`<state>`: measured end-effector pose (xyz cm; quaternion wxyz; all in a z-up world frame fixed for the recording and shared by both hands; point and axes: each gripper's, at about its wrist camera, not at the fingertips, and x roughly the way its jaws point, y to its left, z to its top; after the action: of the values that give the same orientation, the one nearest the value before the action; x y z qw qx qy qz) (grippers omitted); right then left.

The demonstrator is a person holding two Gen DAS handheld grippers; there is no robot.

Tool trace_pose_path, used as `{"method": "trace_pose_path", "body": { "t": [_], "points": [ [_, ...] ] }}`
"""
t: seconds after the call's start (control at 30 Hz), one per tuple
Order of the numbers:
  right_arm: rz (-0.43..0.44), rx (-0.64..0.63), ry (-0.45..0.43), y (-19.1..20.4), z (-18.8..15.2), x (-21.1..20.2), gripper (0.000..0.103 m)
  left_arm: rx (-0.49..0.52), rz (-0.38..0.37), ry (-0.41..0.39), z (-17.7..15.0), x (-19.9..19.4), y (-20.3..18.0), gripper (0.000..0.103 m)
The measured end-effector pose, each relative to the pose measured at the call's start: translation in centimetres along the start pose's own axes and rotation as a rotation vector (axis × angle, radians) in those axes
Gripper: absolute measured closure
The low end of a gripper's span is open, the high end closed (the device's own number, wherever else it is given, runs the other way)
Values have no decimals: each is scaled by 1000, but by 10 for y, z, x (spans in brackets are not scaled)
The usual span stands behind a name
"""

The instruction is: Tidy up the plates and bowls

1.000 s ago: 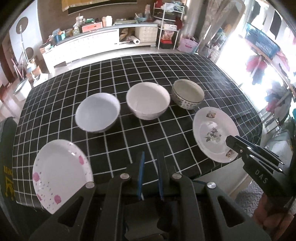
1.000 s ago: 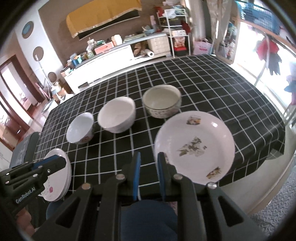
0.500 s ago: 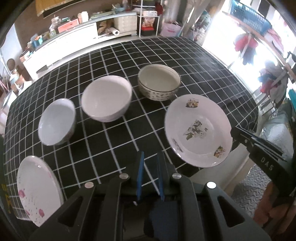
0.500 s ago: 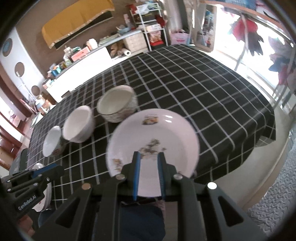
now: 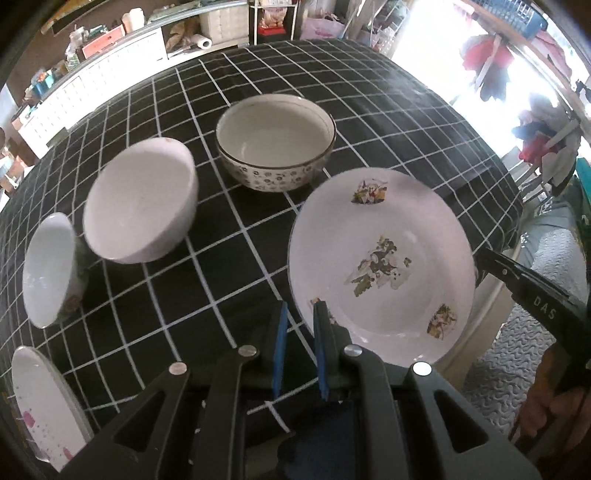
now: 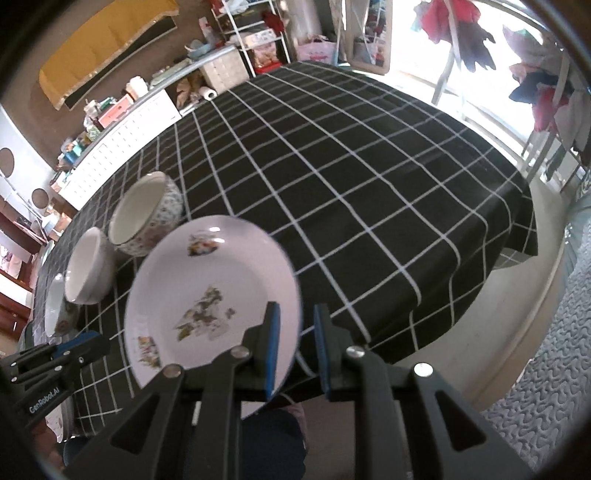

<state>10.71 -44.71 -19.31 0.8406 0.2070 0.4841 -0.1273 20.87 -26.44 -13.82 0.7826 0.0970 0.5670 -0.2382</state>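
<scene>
A white flower-print plate lies near the table's front right edge; it also shows in the right wrist view. My left gripper hovers at its near left rim, jaws a narrow gap apart, empty. My right gripper is at the plate's right rim, slightly open, with the rim between its pads and not clamped. A patterned bowl, a white bowl and a small bowl stand in a row. A pink-dotted plate lies at the front left.
The table wears a black cloth with white grid lines. A white sideboard with clutter stands behind, a shelf rack beside it. Clothes hang at the bright window on the right.
Both grippers have moved right and closer to the flower-print plate. The right gripper now stands at its right rim, the left at its near left rim.
</scene>
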Motion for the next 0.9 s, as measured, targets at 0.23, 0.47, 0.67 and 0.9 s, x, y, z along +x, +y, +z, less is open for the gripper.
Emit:
{"method": "trace_pose_path", "body": {
  "t": [0.23, 0.47, 0.67, 0.9],
  "points": [
    [10, -14, 53, -1, 4, 28, 81, -6, -15, 22, 5, 26, 4, 90],
    [28, -45, 77, 5, 9, 41, 80, 8, -18, 22, 13, 40, 0, 90],
    [21, -62, 72, 4, 9, 38, 79, 18, -20, 23, 12, 38, 3, 90],
    [20, -90, 87, 25, -8, 35, 79, -8, 9, 34, -5, 27, 27, 90]
  ]
}}
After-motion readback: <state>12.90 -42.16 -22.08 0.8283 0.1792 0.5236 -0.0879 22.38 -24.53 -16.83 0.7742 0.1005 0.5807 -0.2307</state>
